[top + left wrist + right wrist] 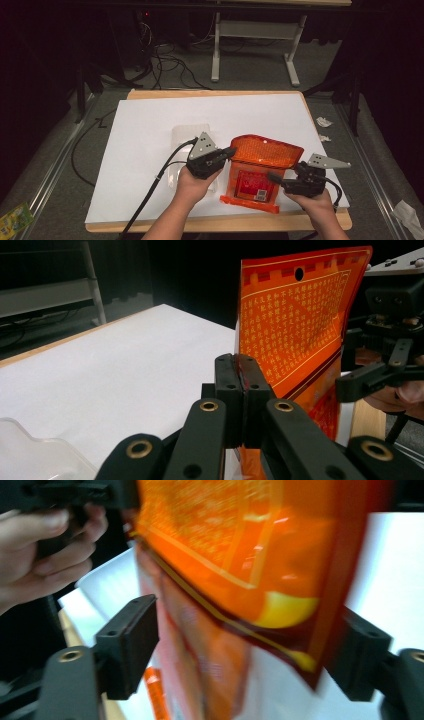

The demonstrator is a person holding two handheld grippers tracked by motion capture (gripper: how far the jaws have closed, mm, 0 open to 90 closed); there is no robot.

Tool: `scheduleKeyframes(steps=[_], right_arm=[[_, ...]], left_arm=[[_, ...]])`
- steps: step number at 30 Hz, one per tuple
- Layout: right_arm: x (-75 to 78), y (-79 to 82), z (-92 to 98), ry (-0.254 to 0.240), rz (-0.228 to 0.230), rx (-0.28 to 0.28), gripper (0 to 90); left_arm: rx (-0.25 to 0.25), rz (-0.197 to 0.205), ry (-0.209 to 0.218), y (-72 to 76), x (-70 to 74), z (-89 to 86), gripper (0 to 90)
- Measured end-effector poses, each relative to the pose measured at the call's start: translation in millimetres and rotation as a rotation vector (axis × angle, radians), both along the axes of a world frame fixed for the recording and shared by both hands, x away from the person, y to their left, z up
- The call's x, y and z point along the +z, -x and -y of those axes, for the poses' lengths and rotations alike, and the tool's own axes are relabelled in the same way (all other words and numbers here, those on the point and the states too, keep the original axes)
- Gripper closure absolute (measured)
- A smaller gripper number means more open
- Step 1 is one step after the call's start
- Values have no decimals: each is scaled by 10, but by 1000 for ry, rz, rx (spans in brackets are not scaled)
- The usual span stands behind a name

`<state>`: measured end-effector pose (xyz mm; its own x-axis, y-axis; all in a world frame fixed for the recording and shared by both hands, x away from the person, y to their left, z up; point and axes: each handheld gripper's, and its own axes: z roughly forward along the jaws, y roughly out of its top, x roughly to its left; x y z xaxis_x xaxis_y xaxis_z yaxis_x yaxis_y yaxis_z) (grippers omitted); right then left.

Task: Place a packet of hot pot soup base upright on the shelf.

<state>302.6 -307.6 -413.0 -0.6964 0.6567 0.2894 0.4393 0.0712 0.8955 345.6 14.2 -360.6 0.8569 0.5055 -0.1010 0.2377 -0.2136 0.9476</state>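
Left gripper (pixel 227 152) pinches pouch (pixel 260 165) edge, I hold it upright over near table (pixel 150 120) edge | right gripper (pixel 250 650) spread around pouch, likely readying second grip

- Left gripper (pixel 227 152): black body, with a grey three-cornered plate (pixel 204 145) on top dotted with small dark screw holes.
- Black cables (pixel 160 175) trail from the left gripper's 9 o'clock side down toward 7 o'clock.
- Right gripper (pixel 274 177): same black build, with a grey three-cornered plate (pixel 325 161) on top, longer and flatter, running out toward 3 o'clock.
- In the left gripper view, the fingers (pixel 227 390) are blocky matt black, carried on black link arms with brass-coloured rivets (pixel 209 405).
- In the right gripper view, each black finger pad (pixel 131 640) has small holes, and a brass rivet (pixel 70 655) sits in its arm.
- Forearms are bare, no sleeves visible.
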Motion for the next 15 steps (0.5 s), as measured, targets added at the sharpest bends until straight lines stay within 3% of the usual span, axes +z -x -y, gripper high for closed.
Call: scheduleKeyframes(steps=[4,9,15], right_arm=[[-19,-10,-56,13,-14,38,290],[-71,-23,-104,28,-37,54,443],[-89,-36,-95,-8,-56,95,592]], left_arm=[[0,1,-3,13,6,-5,896],[5,7,-10,16,8,-7,892],[16,17,-26,21,12,-17,860]])
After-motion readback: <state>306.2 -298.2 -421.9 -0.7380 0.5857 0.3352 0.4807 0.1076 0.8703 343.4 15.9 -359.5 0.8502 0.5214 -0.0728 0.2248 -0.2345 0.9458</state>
